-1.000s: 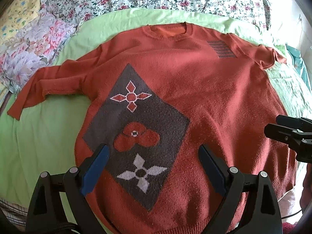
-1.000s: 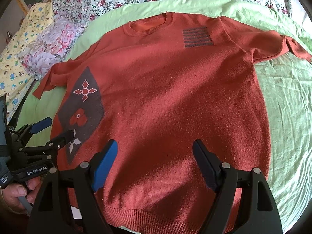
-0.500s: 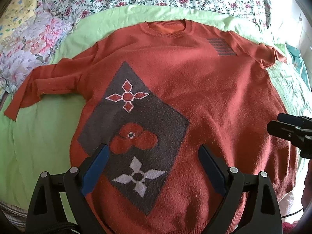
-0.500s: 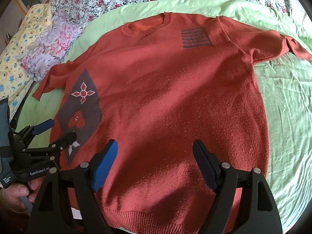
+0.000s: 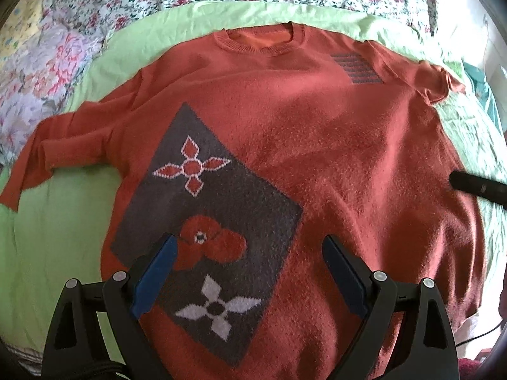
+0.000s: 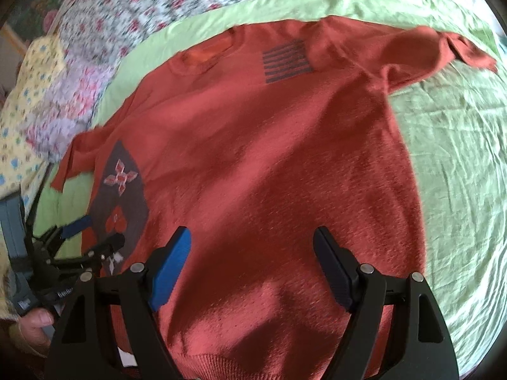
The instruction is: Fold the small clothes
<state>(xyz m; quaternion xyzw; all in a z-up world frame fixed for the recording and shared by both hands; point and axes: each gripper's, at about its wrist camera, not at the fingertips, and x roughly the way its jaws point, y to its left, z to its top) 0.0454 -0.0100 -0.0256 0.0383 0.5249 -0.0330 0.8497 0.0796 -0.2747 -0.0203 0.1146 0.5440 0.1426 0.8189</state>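
We hold both grippers low over a rust-red sweater [image 5: 317, 145] spread flat on a green sheet [image 6: 459, 164]. The left gripper [image 5: 248, 253] and right gripper [image 6: 252, 240] are spread wide, gripping nothing. Only the right view shows our left hand [image 6: 31, 326] at 8 o'clock, beside a partly legible label, "Gen".

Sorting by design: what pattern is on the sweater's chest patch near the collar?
Dark grey horizontal stripes on the orange-red sweater; the patch shows best in the right wrist view.
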